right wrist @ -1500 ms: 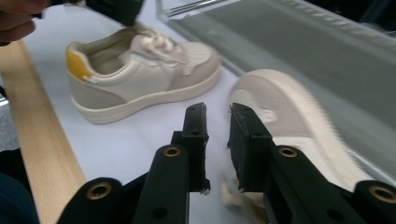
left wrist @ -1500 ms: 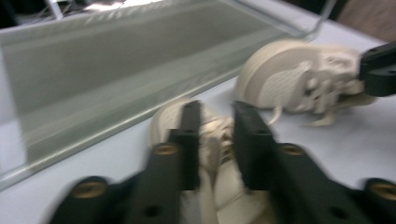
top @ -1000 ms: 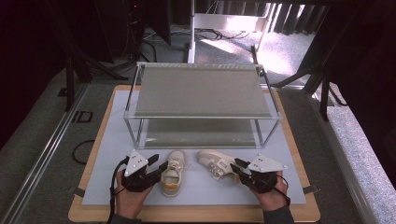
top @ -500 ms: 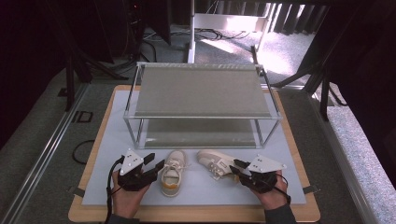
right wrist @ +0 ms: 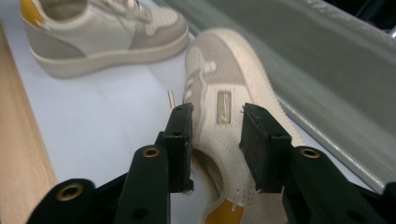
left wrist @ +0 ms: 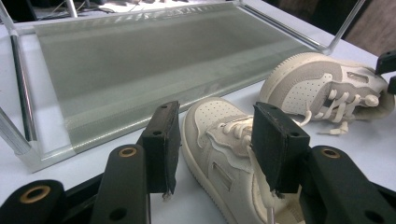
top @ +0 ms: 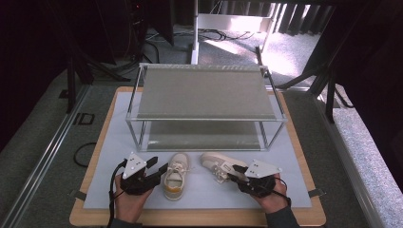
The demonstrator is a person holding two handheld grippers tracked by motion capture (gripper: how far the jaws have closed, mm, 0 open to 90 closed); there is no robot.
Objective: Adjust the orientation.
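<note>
Since the earlier frames, both shoes lie where they were, and the right gripper (top: 236,172) has just been opening its jaws, with the heel collar of the right shoe (top: 219,165) between them. In the right gripper view the pads flank that collar without visibly pressing on it.

The left gripper (top: 161,170) holds its jaws partly apart. In the left gripper view one pad lies against the laces and inner side of the left shoe (top: 175,175), and the other stands off its outer side; no grip is formed.

Both shoes are low cream sneakers with smooth leather-like panels, perforated toe caps, grey suede-like overlays, ribbed rubber soles and a mustard-yellow heel patch. They rest on the white mat (top: 109,142) just in front of the rack (top: 204,92).

The left shoe's long axis runs nearly front to back, toe toward the rack. The right shoe lies diagonally, toe toward the left shoe and the rack, heel toward the right gripper.

The rack is a two-tier frame of thin chrome rods carrying flat, frosted, grey-green shelves. The mat covers a pale wooden board (top: 304,156).
</note>
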